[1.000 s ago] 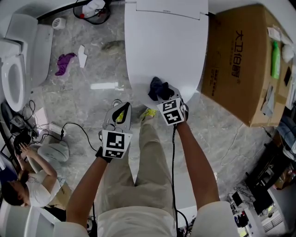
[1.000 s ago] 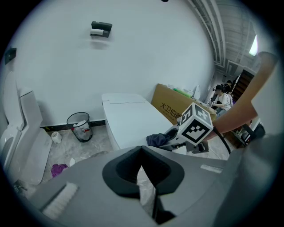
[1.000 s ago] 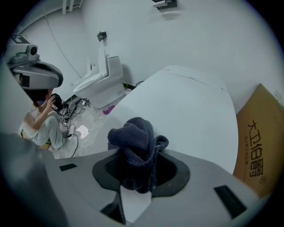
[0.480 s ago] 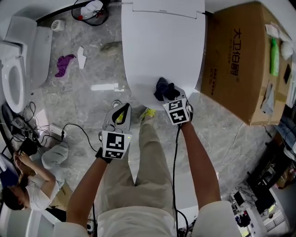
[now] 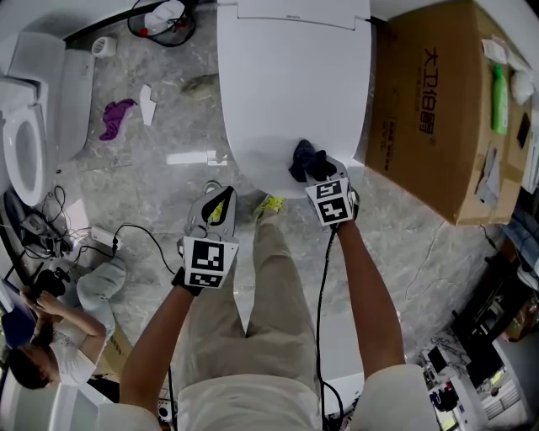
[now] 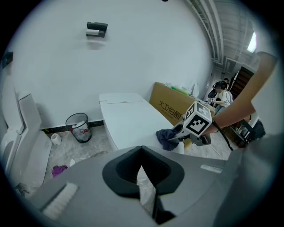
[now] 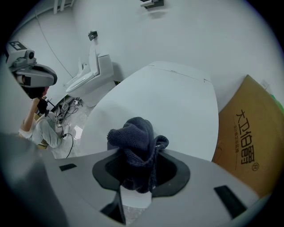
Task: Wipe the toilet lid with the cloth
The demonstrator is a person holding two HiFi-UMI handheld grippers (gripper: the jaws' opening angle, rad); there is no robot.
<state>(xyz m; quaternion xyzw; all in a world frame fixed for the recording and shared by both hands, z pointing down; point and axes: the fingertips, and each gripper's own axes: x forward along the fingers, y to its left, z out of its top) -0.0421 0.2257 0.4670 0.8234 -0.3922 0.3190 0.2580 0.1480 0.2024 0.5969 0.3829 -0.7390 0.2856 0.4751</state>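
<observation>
The closed white toilet lid point(image 5: 290, 84) fills the upper middle of the head view and lies ahead in the right gripper view point(image 7: 164, 106). A dark blue cloth point(image 5: 305, 160) is bunched at the lid's near edge, and my right gripper point(image 5: 313, 171) is shut on the cloth point(image 7: 137, 146). My left gripper point(image 5: 216, 212) hangs over the marble floor, left of the lid's front, shut with nothing in it. From the left gripper view the cloth point(image 6: 166, 137) and right gripper point(image 6: 179, 135) show at the lid's point(image 6: 128, 119) near right edge.
A large cardboard box point(image 5: 438, 109) stands right of the toilet. A second toilet point(image 5: 29, 126) is at far left, with a wire bin point(image 5: 168, 18), a purple rag point(image 5: 116, 114) and cables point(image 5: 93, 240) on the floor. A person point(image 5: 50, 337) crouches at lower left.
My right gripper has slid the cloth rightward along the lid's near edge. The left gripper has stayed put. The crouching person has shifted lower.
</observation>
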